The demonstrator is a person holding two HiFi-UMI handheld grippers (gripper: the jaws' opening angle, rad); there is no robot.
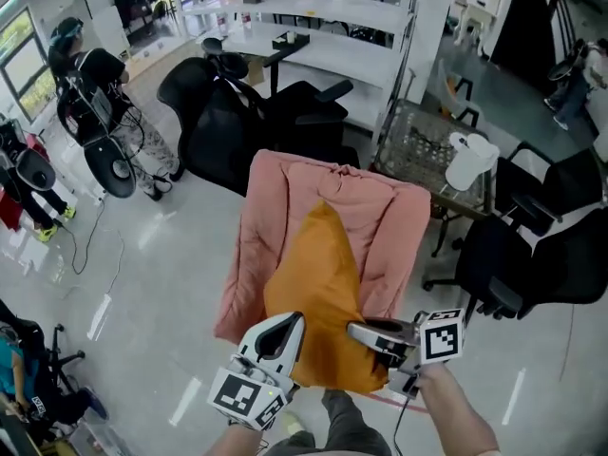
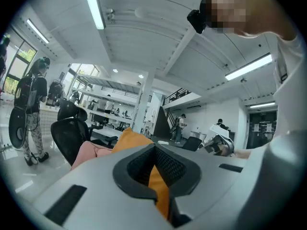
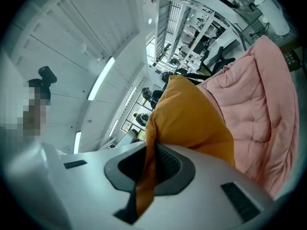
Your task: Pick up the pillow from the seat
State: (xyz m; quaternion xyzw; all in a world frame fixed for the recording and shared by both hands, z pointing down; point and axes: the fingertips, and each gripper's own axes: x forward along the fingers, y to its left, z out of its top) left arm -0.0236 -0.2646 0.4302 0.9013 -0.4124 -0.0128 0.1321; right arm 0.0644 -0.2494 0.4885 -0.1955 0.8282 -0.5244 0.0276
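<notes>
An orange pillow (image 1: 318,278) hangs lifted over the seat, a chair draped in a pink quilted cover (image 1: 389,212). My left gripper (image 1: 293,326) pinches the pillow's lower left edge and my right gripper (image 1: 356,332) pinches its lower right edge. In the left gripper view the gripper (image 2: 156,174) is shut on a fold of orange pillow (image 2: 158,190) fabric that runs between its jaws. In the right gripper view the gripper (image 3: 147,169) likewise clamps a strip of the pillow (image 3: 192,114), with the pink seat cover (image 3: 259,99) behind it.
Black office chairs stand behind the seat (image 1: 223,112) and to its right (image 1: 541,245). A wire mesh cart (image 1: 418,145) with a white object (image 1: 470,160) is at the back right. White desks (image 1: 323,46) line the back. A person (image 1: 85,74) stands far left.
</notes>
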